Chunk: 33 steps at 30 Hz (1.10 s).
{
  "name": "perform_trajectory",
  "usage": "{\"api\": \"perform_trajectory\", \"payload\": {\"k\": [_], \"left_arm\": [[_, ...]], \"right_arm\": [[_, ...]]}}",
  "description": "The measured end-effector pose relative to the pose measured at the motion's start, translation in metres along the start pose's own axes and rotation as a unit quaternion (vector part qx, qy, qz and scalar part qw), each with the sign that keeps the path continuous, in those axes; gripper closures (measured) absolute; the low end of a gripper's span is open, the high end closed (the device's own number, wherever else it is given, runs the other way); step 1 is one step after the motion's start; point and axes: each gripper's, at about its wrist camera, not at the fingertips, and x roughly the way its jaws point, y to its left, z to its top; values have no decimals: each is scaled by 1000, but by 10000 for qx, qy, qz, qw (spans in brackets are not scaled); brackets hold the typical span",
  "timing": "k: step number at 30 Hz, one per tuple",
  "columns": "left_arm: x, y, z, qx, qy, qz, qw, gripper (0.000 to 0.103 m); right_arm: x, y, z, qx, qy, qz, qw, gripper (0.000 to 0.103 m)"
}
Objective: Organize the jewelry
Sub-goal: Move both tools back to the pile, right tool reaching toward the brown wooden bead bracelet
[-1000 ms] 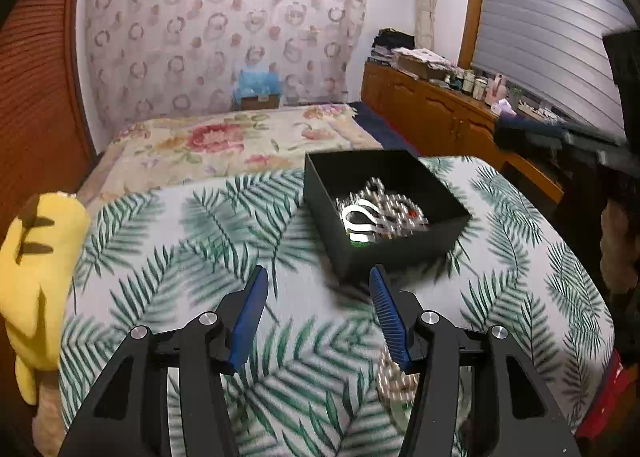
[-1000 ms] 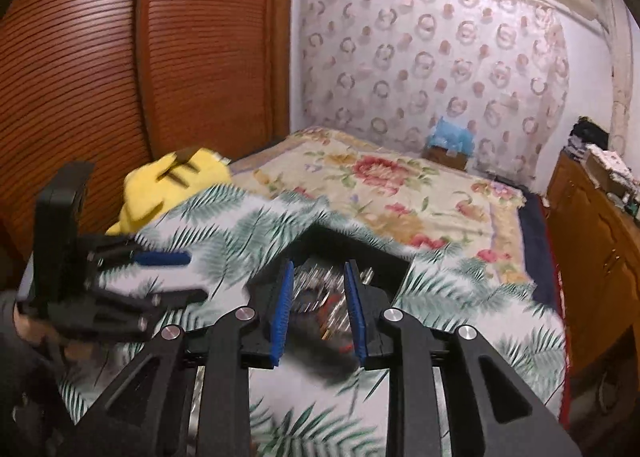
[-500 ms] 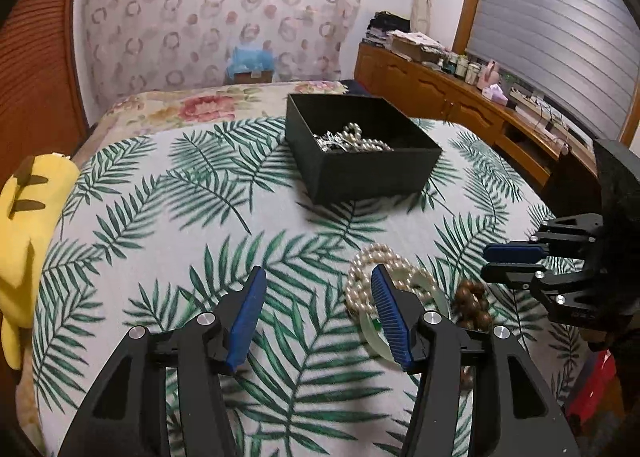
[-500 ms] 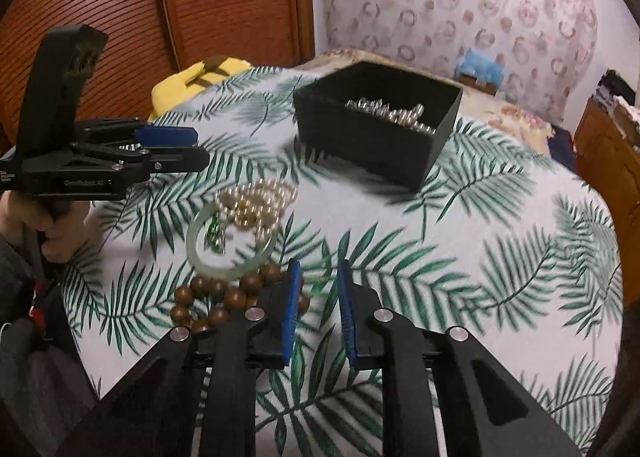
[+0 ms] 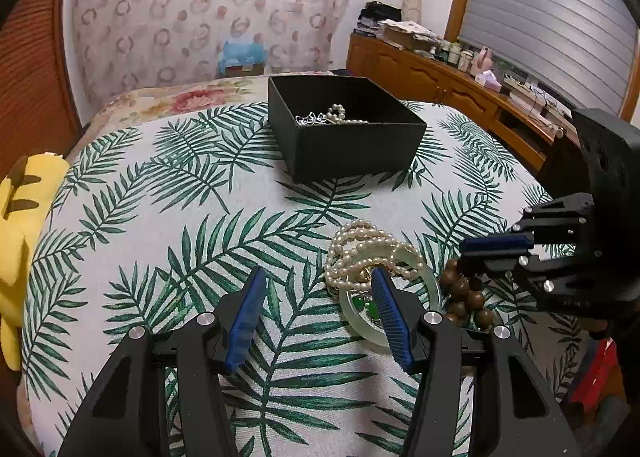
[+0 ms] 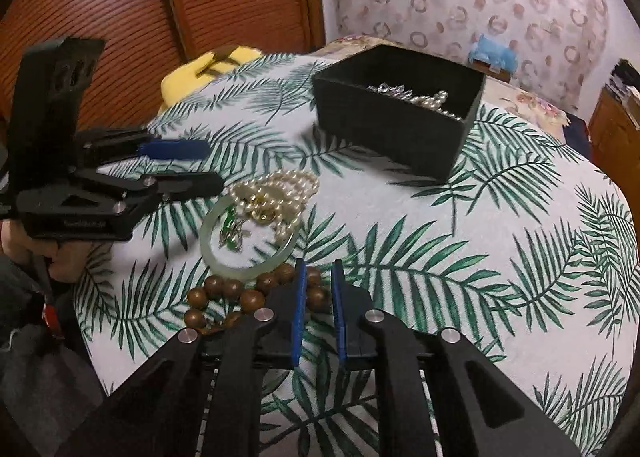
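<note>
I've dropped both grippers from over the black box [image 5: 348, 137] to the loose jewelry. My right gripper [image 6: 319, 281] is closing on the wooden beads [image 6: 236, 293]; only its view shows that. My left gripper [image 5: 320, 297] hangs spread beside the pearls [image 5: 366, 249].

I see a bedroom. A wall [image 5: 208, 17] papered with ring motifs backs a bed with a floral spread [image 5: 176, 101]. Reddish louvred wardrobe doors [image 6: 120, 9] stand on one side, and a wooden sideboard [image 5: 440, 77] with clutter on top runs beneath a grey slatted blind [image 5: 548, 17] on the other. Lighting is dim and warm.
</note>
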Motion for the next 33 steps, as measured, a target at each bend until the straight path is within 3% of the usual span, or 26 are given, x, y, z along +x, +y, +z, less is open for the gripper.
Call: {"api": "perform_trajectory", "payload": {"k": [13, 25, 31, 33], "left_arm": [[2, 0, -2, -3, 21, -22, 10000, 51], [10, -4, 0, -61, 99, -164, 9998, 51], [16, -4, 12, -50, 140, -318, 9994, 56], [20, -3, 16, -47, 190, -333, 9993, 63]], "right_arm": [[6, 1, -4, -119, 97, -117, 9998, 88], [-71, -9, 10, 112, -1009, -261, 9945, 89], [-89, -14, 16, 120, -1212, -336, 9920, 89], [-91, -15, 16, 116, -1230, -359, 9917, 89]]}}
